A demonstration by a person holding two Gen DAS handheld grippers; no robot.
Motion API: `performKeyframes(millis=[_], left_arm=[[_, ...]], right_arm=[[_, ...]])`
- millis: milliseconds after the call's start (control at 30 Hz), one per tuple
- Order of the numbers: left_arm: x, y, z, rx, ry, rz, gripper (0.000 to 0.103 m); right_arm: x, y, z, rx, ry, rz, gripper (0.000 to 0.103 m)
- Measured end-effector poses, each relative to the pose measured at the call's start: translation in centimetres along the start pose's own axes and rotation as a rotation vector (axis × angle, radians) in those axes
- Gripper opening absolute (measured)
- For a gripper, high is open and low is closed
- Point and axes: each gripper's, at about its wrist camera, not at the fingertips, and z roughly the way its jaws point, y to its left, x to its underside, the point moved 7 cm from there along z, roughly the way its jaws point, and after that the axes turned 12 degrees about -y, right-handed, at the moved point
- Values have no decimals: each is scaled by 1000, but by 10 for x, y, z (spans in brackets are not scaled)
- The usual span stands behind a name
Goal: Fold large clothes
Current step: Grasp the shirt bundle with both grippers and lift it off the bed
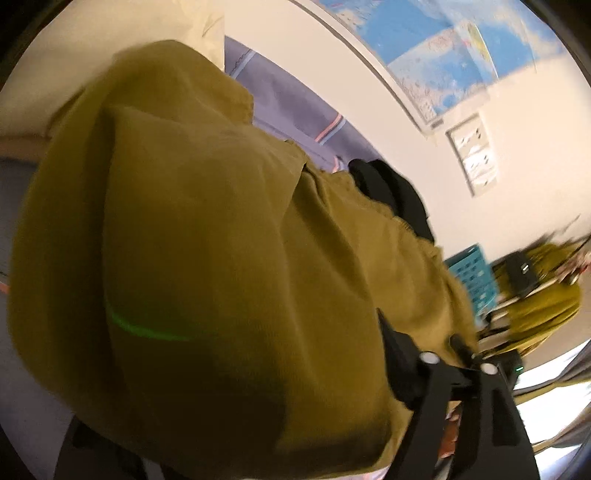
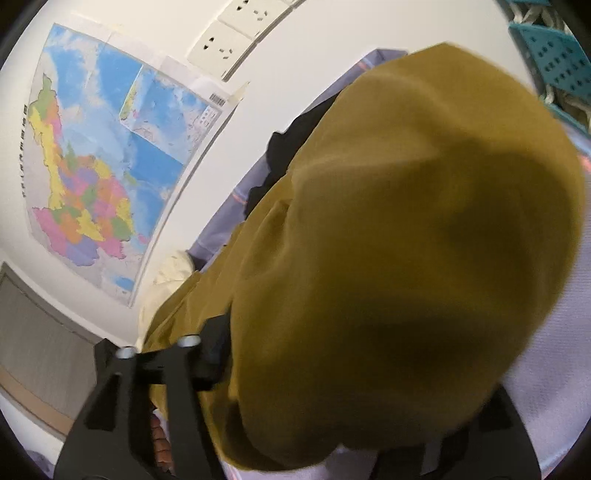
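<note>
An olive-mustard garment [image 1: 207,229] is hanging in front of both cameras and filling most of each view, draping in heavy folds, with a thin green light streak lying across it in the left wrist view. In the right wrist view the same cloth [image 2: 406,240] is bulging toward the lens and blocking the lower right of the frame. It is being held up off the surface beneath, above a lavender sheet with pink and blue stripes [image 1: 295,110] that looks like a bed cover.

The left gripper [image 1: 458,354] is showing at the lower right of its view; its black fingers [image 1: 399,354] are standing close together with the garment's edge running in between them, so they are pinching the cloth. The right gripper [image 2: 184,354] is sitting at the lower left of its view, its fingers [image 2: 214,332] likewise drawn together on a fold of the garment.

A black piece of clothing [image 1: 391,192] is lying on the sheet just behind the garment, and a cream pillow or cloth [image 2: 173,269] is resting near the wall. A coloured wall map [image 2: 107,155] is hanging on the white wall, with white power sockets [image 2: 236,33] next to it. A teal perforated basket [image 1: 472,277] is standing off to the side, near what looks like another patch of mustard cloth [image 1: 546,302], blurred
</note>
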Motion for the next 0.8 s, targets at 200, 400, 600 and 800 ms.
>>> performKeyframes(millis=[200,400,600,800], left_arm=[[-6,-7,-6,-38,13,59,43],[-41,-53,-52,71,-54,178,33],[-116,-99,-116,153,-202,301,32],[-217,-93,-189,80,-436,397,33]], right_arm=[[-7,27,-4,-56,11,-73,24],[-40,113,-41,-196,-62,-220,21],[-77,209,-48,-346,-127,-332,21],[-89,310,3,-523,-165,-397,21]])
